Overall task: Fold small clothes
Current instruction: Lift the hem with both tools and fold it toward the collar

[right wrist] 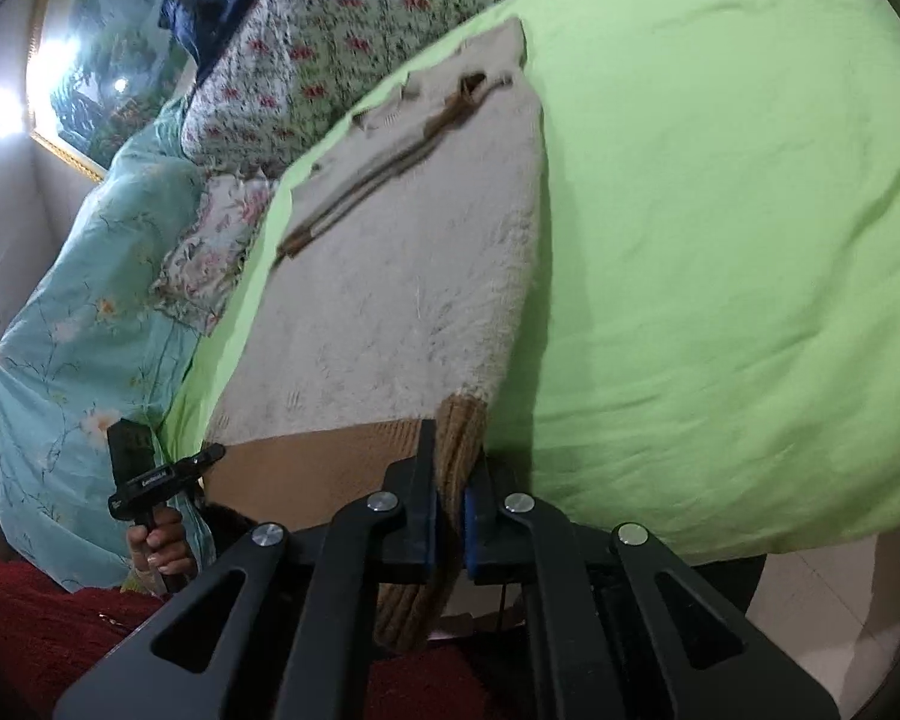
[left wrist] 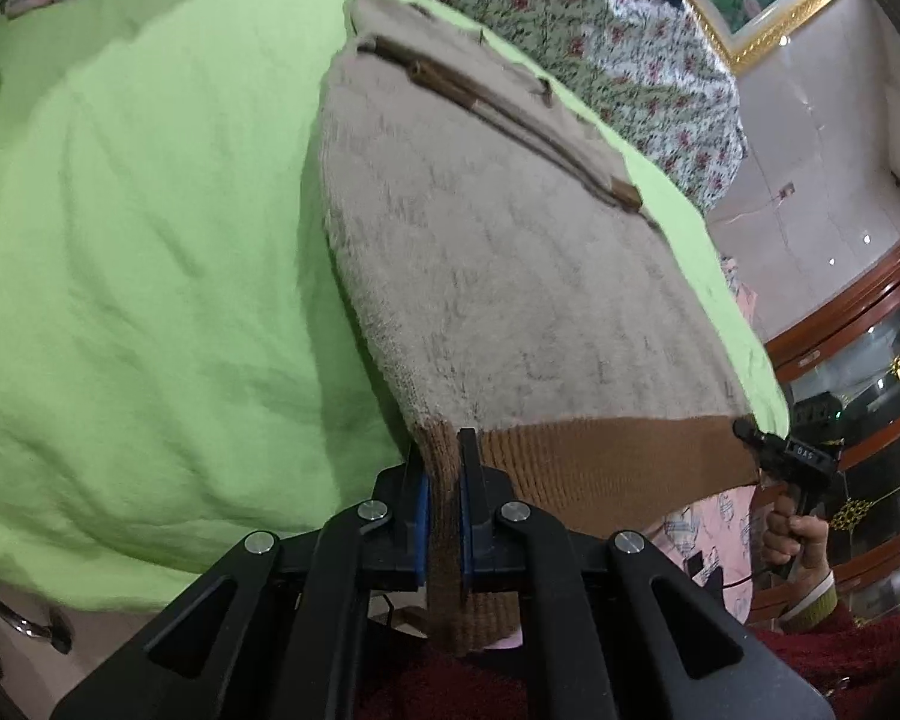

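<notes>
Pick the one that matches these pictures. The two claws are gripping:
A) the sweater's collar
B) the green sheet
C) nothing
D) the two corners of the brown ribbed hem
D: the left claw and the right claw each pinch a corner of the sweater's brown ribbed hem.

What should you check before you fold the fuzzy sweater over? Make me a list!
1. Left gripper clamped on the brown hem: ok, knit is pinched between the blue pads.
2. Right gripper clamped on the hem's other corner: ok, knit is bunched between its pads.
3. Hem pulled straight between the two grippers: ok, its edge runs taut.
4. Sweater lying flat on the green sheet: ok, the body looks smooth.
5. Collar end tidy: not ok, brown toggles and flaps lie rumpled there.
6. Sleeves tucked in: cannot tell, none are visible.
</notes>
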`<move>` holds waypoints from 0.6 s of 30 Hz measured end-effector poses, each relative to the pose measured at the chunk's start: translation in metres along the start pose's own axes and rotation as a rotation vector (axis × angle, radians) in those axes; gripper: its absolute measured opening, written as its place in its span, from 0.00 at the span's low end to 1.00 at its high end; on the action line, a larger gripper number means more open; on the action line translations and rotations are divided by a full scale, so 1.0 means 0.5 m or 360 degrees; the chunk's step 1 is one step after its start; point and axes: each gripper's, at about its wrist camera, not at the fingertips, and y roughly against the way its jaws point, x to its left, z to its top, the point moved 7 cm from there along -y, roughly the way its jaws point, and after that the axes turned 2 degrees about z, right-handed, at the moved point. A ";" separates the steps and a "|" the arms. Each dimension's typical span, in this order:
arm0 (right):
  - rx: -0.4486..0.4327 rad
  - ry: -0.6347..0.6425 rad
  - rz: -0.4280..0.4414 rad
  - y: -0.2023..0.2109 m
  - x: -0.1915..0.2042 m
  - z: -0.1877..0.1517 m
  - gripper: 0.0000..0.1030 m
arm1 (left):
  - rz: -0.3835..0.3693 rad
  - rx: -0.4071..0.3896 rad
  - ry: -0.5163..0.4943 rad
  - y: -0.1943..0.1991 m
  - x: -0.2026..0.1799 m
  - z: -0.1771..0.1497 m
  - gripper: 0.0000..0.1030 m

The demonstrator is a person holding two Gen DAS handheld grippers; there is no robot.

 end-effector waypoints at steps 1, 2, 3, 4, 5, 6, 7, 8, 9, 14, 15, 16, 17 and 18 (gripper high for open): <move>0.0014 -0.0001 0.0018 -0.009 0.002 -0.001 0.07 | 0.0010 0.0021 -0.0003 -0.006 0.001 -0.003 0.07; 0.0021 -0.0013 0.0044 -0.012 0.002 -0.002 0.08 | 0.0008 0.0035 -0.0003 -0.010 0.001 -0.008 0.09; 0.0028 -0.0022 0.0073 -0.015 0.002 -0.003 0.10 | 0.0012 0.0050 0.0002 -0.013 0.001 -0.011 0.11; 0.0030 -0.0023 0.0079 -0.015 0.002 -0.003 0.10 | -0.0003 0.0066 0.0014 -0.015 0.003 -0.012 0.15; 0.0037 -0.0021 0.0083 -0.015 0.001 -0.004 0.12 | -0.0017 0.0072 0.0021 -0.017 0.002 -0.014 0.20; 0.0044 -0.0015 0.0092 -0.016 0.002 -0.005 0.17 | -0.0045 0.0082 0.0031 -0.019 0.002 -0.014 0.23; 0.0047 -0.0002 0.0107 -0.017 0.006 -0.006 0.20 | -0.0063 0.0088 0.0038 -0.023 -0.001 -0.015 0.32; 0.0048 0.0006 0.0121 -0.019 0.009 -0.006 0.28 | -0.0094 0.0094 0.0048 -0.026 -0.005 -0.015 0.41; 0.0047 0.0018 0.0142 -0.022 0.015 -0.007 0.37 | -0.0119 0.0093 0.0048 -0.028 -0.012 -0.013 0.45; 0.0016 0.0111 0.0187 -0.050 0.051 -0.006 0.51 | -0.0094 0.0054 -0.0059 -0.043 -0.049 0.000 0.27; 0.0009 0.0108 0.0187 -0.053 0.051 -0.005 0.47 | -0.0084 0.0059 -0.0083 -0.048 -0.052 0.003 0.14; 0.0002 0.0105 0.0182 -0.056 0.050 -0.003 0.42 | -0.0083 0.0075 -0.0093 -0.053 -0.052 0.004 0.07; 0.0005 0.0094 0.0161 -0.057 0.045 -0.002 0.22 | -0.0079 0.0066 -0.0091 -0.052 -0.050 0.005 0.06; 0.0015 0.0074 0.0146 -0.058 0.037 -0.003 0.08 | -0.0077 0.0048 -0.0091 -0.049 -0.049 0.005 0.06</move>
